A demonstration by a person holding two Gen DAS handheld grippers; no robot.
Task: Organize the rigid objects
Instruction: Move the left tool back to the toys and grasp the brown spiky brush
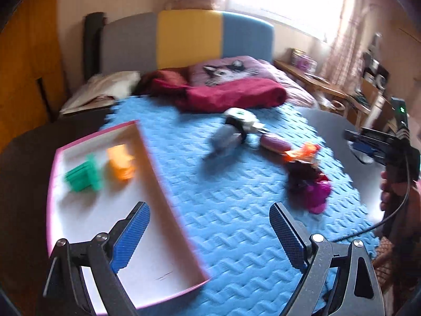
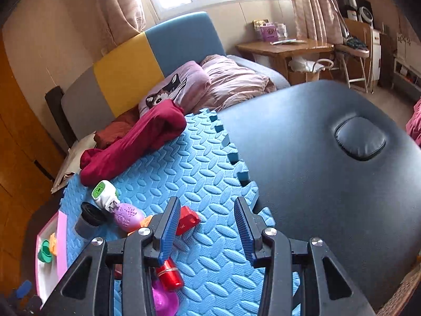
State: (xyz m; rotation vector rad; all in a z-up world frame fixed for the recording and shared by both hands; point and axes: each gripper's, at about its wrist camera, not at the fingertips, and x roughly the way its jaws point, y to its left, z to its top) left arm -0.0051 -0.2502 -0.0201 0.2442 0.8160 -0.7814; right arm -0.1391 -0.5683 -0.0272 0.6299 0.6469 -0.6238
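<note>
A pink-rimmed white box lies at the left of the blue foam mat, holding a green piece and an orange piece. My left gripper is wide open, one finger over the box floor and the other over the mat. Loose items lie further out: a white thermometer, a grey cup, a purple egg, a red block, a red cylinder and a magenta piece. My right gripper is open over bare mat, just right of the red block.
A black padded table carries the mat. A dark red blanket lies on the mat's far edge, with the bed and pillows behind. A hand holds the right gripper at the right edge. A wooden desk stands by the window.
</note>
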